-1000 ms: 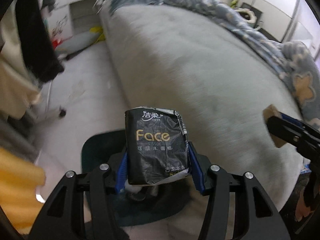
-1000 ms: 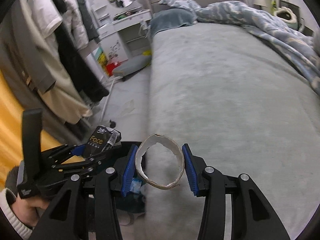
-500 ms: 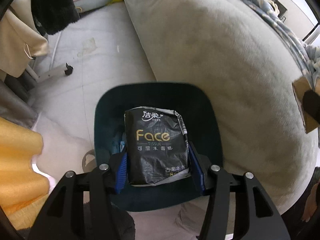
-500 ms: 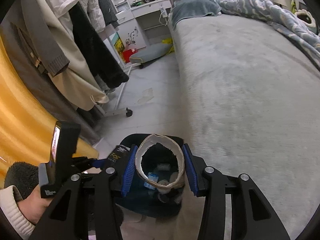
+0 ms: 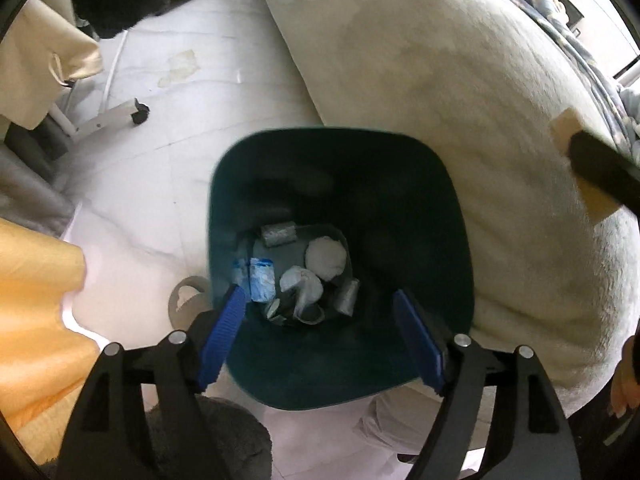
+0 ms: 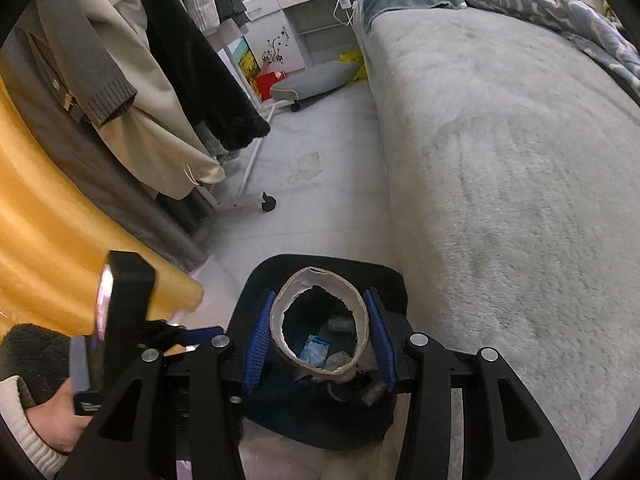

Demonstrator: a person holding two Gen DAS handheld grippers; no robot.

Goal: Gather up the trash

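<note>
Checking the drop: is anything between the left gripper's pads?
No: the left gripper is opening, with only the trash bin seen below.

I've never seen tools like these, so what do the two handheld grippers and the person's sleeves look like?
Both the left gripper and the right gripper have black angular plastic fingers with silver bolts and ribbed blue pads. The right wrist view shows a cream knitted cuff under a dark fuzzy sleeve.

I am holding my left gripper [image 5: 320, 336] over the dark green trash bin [image 5: 440, 208], and its blue jaws are opening with nothing between them. Down in the bin, white tissues [image 5: 326, 258] and a blue wrapper [image 5: 261, 283] are lying. The bin is sitting right beside the fuzzy grey bed [image 5: 460, 80].
</note>
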